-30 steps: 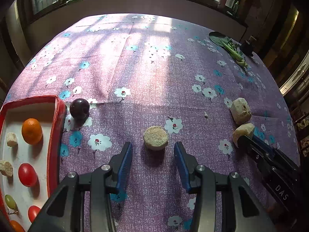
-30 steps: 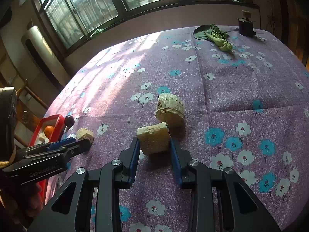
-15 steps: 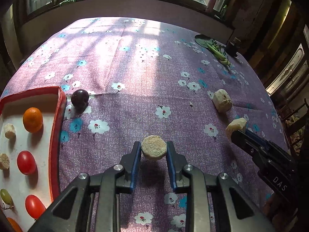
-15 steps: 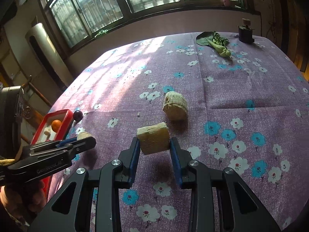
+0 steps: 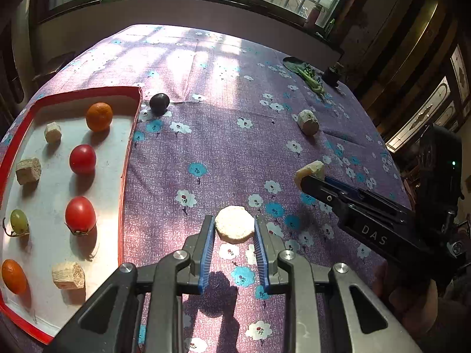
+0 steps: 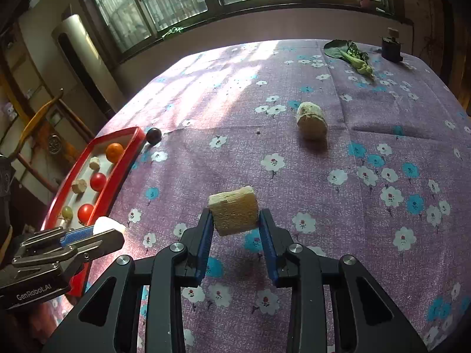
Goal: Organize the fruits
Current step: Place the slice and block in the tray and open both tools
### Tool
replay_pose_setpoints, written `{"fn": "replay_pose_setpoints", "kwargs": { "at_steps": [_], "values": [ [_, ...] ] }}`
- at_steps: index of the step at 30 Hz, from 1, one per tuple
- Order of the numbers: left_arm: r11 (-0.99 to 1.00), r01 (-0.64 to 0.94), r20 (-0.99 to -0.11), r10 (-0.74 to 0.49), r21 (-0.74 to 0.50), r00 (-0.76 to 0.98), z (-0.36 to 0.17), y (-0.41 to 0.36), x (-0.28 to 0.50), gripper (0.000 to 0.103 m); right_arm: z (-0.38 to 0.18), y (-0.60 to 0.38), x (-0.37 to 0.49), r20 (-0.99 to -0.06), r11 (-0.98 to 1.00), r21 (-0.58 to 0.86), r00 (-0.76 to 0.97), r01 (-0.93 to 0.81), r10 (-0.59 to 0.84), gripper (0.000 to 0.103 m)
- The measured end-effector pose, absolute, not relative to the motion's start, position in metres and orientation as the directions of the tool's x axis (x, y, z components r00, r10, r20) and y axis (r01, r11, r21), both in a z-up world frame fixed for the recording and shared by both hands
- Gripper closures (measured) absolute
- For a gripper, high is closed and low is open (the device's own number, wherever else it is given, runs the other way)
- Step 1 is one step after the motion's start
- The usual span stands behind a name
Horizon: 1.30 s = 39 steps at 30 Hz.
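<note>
My left gripper (image 5: pixel 234 231) is shut on a round pale sugarcane piece (image 5: pixel 234 227) and holds it above the cloth, right of the red tray (image 5: pixel 122 176). My right gripper (image 6: pixel 235 220) is shut on a blocky sugarcane piece (image 6: pixel 234 214), also lifted. The tray holds an orange (image 5: pixel 99 116), tomatoes (image 5: pixel 82 158), a green grape (image 5: pixel 19 221) and several cane pieces. A dark plum (image 5: pixel 159 101) lies on the cloth by the tray's far corner. Another cane piece (image 6: pixel 311 120) lies on the table farther back.
The table has a purple flowered cloth (image 6: pixel 294 88). A leafy green vegetable (image 6: pixel 351 54) and a small dark object (image 6: pixel 391 47) sit at the far right edge. Windows and a wall lie beyond the table.
Both grippers have lifted their cane pieces off the cloth and moved left toward the tray. The left gripper closed on its piece during the earlier frames.
</note>
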<state>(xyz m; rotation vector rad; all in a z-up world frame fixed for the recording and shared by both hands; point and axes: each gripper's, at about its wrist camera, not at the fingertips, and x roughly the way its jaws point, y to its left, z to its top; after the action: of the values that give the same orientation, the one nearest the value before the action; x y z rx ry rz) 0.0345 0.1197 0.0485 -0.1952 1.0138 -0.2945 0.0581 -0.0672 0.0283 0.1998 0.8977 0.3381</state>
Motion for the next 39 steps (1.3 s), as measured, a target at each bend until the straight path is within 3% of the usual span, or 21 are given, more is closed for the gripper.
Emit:
{"fn": "replay_pose_setpoints", "kwargs": {
  "at_steps": [14, 17, 18, 27, 30, 32, 34, 36, 39],
  "values": [
    [0.972, -0.025, -0.783, -0.174, -0.235, 0.597, 0.067, 0.233, -0.013, 0.075, 0.071, 0.045, 0.056, -0.670, 0.852, 0.308, 0.539, -0.422, 0.510, 0.073],
    [0.975, -0.051, -0.778, -0.139, -0.215, 0.613, 0.069, 0.250, -0.019, 0.075, 0.062, 0.051, 0.060, -0.716, 0.856, 0.279, 0.499, -0.435, 0.487, 0.069],
    [0.975, -0.055, -0.774, -0.136, -0.215, 0.618, 0.069, 0.254, -0.022, 0.075, 0.054, 0.052, 0.059, -0.737, 0.855, 0.276, 0.474, -0.440, 0.481, 0.062],
    [0.961, -0.033, -0.759, -0.196, -0.275, 0.620, 0.072, 0.255, -0.041, 0.075, 0.039, 0.051, 0.041, -0.748, 0.882, 0.115, 0.545, -0.456, 0.379, 0.059],
    [0.959, -0.015, -0.760, -0.215, -0.284, 0.613, 0.071, 0.248, -0.047, 0.075, 0.028, 0.045, 0.052, -0.778, 0.884, 0.142, 0.503, -0.445, 0.378, 0.059],
    [0.956, -0.010, -0.763, -0.227, -0.293, 0.606, 0.069, 0.245, -0.050, 0.075, 0.020, 0.045, 0.056, -0.784, 0.885, 0.147, 0.494, -0.441, 0.376, 0.060],
    [0.956, -0.004, -0.767, -0.234, -0.295, 0.598, 0.067, 0.242, -0.053, 0.075, 0.012, 0.048, 0.060, -0.795, 0.886, 0.153, 0.479, -0.437, 0.373, 0.071],
    [0.958, -0.001, -0.771, -0.231, -0.288, 0.594, 0.065, 0.240, -0.055, 0.075, 0.010, 0.049, 0.058, -0.792, 0.885, 0.145, 0.485, -0.441, 0.371, 0.075],
    [0.958, -0.004, -0.775, -0.229, -0.286, 0.590, 0.064, 0.241, -0.057, 0.075, 0.016, 0.049, 0.054, -0.791, 0.886, 0.132, 0.491, -0.444, 0.364, 0.076]
  ]
}}
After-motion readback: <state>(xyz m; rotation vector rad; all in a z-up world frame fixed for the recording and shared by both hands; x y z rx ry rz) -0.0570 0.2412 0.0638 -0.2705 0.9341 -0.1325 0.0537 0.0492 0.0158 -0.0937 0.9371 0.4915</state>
